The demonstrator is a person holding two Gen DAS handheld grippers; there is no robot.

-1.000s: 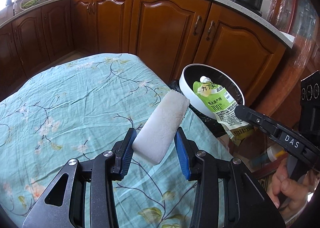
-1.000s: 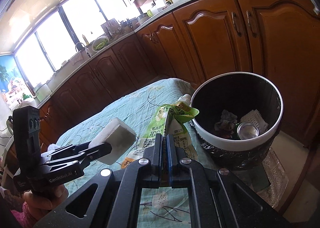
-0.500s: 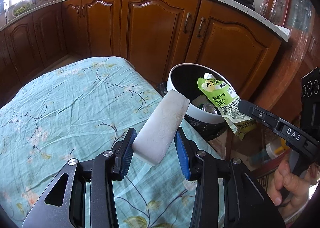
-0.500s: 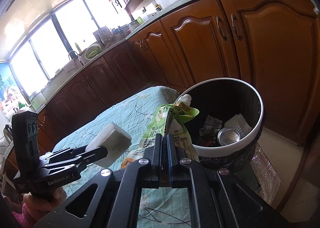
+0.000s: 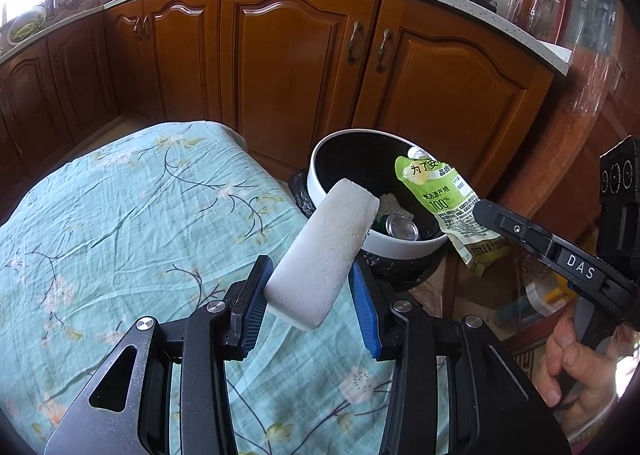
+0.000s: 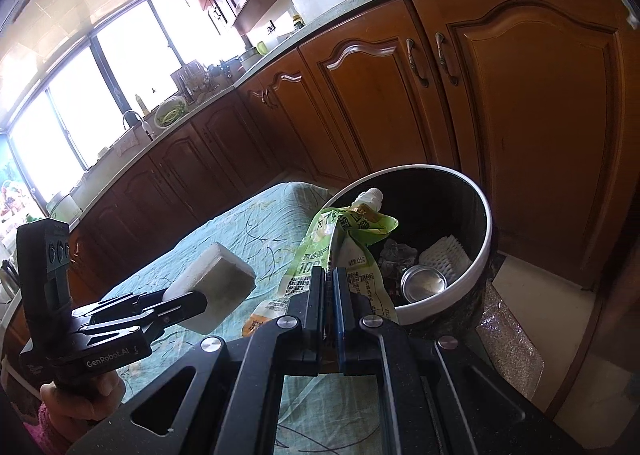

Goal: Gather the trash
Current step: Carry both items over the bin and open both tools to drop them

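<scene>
Foam block (image 5: 325,255): white, oblong, clamped between the left gripper (image 5: 310,299) fingers, which stand part-way closed against its sides; its long axis runs away from the fingers, up toward the bin.
Green pouch (image 6: 340,251): pinched low down by the right gripper (image 6: 328,309), fingers all but shut on the thin film; spout end up, leaning over the near rim.
Bin (image 5: 320,175): white-rimmed, black inside, standing just beyond the far right corner of the cloth-covered surface (image 5: 120,215); a can end (image 6: 423,282) and white ribbed packing (image 6: 444,257) lie inside.
Key relation: bin lies ahead of both loads; the pouch appears nearer the opening, while the block's far tip overlaps the rim only in the left wrist view.
Hard to tell: bin base, floor beside it, whether the block is truly over the opening.
</scene>
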